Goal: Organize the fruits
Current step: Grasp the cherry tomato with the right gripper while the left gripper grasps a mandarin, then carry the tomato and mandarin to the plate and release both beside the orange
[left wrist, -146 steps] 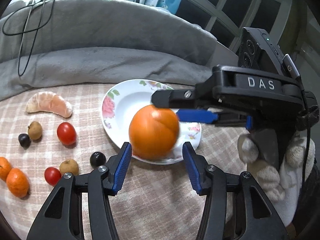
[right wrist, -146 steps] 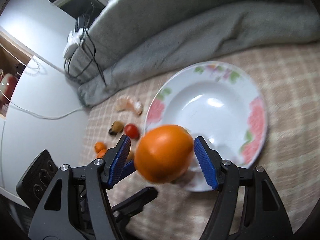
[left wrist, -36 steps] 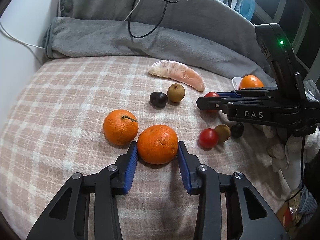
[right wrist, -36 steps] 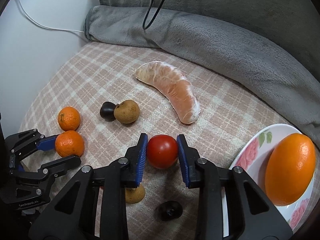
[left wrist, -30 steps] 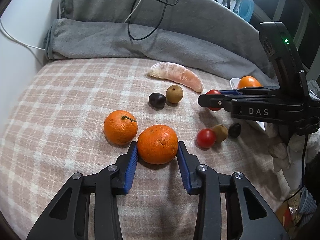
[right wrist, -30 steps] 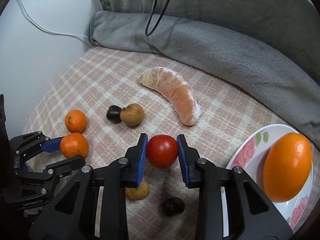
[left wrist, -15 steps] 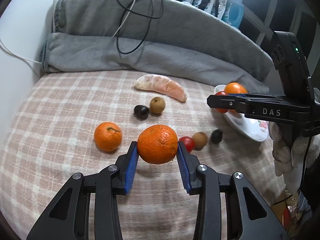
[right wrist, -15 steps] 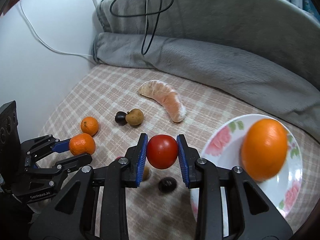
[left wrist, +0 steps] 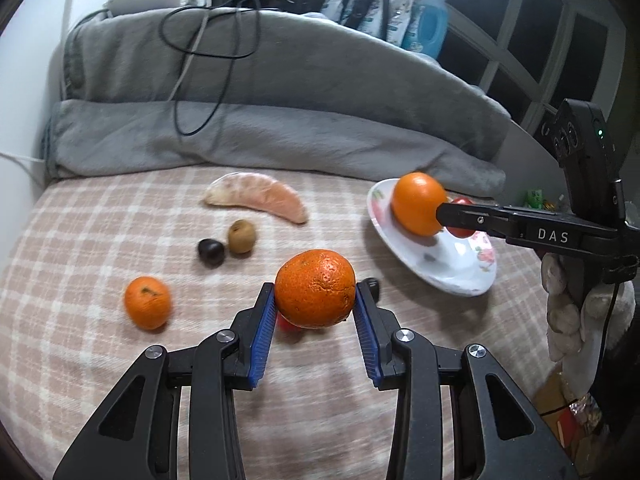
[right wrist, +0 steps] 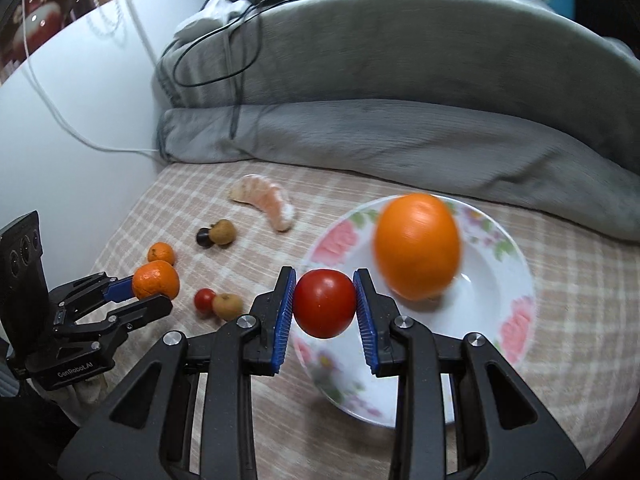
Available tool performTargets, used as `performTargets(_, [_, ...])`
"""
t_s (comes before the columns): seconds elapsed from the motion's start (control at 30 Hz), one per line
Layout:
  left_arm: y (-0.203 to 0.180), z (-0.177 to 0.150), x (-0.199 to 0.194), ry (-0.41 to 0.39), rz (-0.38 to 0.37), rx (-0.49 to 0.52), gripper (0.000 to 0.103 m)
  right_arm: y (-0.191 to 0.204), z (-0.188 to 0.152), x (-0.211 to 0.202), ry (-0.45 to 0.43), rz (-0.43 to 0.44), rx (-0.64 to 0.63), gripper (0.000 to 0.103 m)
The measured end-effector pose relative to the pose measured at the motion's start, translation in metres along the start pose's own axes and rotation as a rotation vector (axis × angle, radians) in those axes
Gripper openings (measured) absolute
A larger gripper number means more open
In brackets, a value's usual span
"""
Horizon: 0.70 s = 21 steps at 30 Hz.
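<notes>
Above plate [right wrist: 516, 264] rim, right gripper [right wrist: 324, 304] clamps tomato [right wrist: 324, 303] beside orange [right wrist: 416, 246]; left of plate, left gripper [left wrist: 315, 306] clamps mandarin [left wrist: 315, 288] off checked bed cover [left wrist: 80, 240].

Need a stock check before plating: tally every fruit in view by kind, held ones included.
Large orange: 1
Mandarins: 2
Red tomatoes: 2
Brown round fruits: 2
Dark round fruits: 2
Peeled citrus section: 1
Total: 10
</notes>
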<state>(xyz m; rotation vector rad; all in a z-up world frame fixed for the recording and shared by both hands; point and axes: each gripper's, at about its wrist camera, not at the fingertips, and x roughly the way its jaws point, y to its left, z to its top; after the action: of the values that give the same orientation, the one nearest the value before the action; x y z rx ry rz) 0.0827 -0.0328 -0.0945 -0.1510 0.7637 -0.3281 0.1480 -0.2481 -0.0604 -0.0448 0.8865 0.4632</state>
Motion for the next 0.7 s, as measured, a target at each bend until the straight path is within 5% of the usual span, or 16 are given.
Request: performTargets(0.7, [-0.071, 0.013, 0.036, 0.033, -0.11, 0.115, 0.037, -0.069, -0.018, -0.026, -0.026, -0.087, 0.108, 0.031])
